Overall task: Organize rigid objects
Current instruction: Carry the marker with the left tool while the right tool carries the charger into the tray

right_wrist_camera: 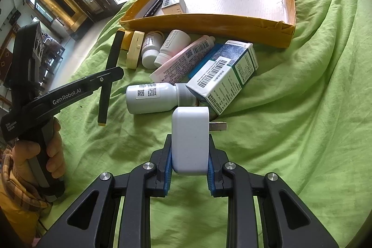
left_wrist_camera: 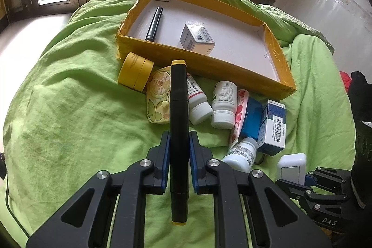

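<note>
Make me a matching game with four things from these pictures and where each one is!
Things:
1. black marker with yellow ends
2. white plug adapter
3. black pen
4. yellow round jar

Places:
A. lying inside the cardboard tray
B. held in the right gripper
C. on the green sheet, just outside the tray's front wall
D. held in the left gripper

Pairs: 1-D, 2-B, 3-A, 4-C
</note>
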Available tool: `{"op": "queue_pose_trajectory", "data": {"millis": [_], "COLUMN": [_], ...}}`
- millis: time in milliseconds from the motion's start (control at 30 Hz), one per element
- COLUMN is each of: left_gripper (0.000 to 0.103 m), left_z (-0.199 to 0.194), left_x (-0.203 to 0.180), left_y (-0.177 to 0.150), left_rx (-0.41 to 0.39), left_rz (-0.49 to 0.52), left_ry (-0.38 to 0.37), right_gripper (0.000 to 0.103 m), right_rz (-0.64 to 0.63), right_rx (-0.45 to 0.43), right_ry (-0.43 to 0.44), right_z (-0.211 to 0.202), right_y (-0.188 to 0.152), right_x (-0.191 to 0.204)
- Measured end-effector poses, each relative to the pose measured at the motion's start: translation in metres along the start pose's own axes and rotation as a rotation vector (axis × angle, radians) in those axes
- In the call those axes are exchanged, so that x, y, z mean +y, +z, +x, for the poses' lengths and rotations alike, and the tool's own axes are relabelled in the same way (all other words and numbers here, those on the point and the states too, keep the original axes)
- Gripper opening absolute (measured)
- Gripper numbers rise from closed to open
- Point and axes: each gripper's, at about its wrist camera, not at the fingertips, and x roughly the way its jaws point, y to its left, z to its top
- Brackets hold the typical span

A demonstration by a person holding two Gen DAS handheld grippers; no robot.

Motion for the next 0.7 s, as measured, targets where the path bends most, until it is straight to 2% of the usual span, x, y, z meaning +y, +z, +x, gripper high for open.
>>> {"op": "queue_pose_trajectory", "data": {"millis": [433, 700], "left_gripper": [0.013, 0.013], "left_z": [-0.013, -0.016], "left_x": [-0.002, -0.009], "left_y": [0.035, 0.058], "left_rx": [-0.029, -0.050], "left_rz": [-0.020, 0.009], "left_ry": [-0.010, -0.005], "right_gripper": [0.022, 0.022], "right_rz": [0.001, 0.005], "right_rx": [-0.001, -0.002], "right_ry": [0.013, 0.018], "right_z": [0.001, 0.002], "right_y": [0.002, 0.003], "right_x": [0.001, 0.001]}}
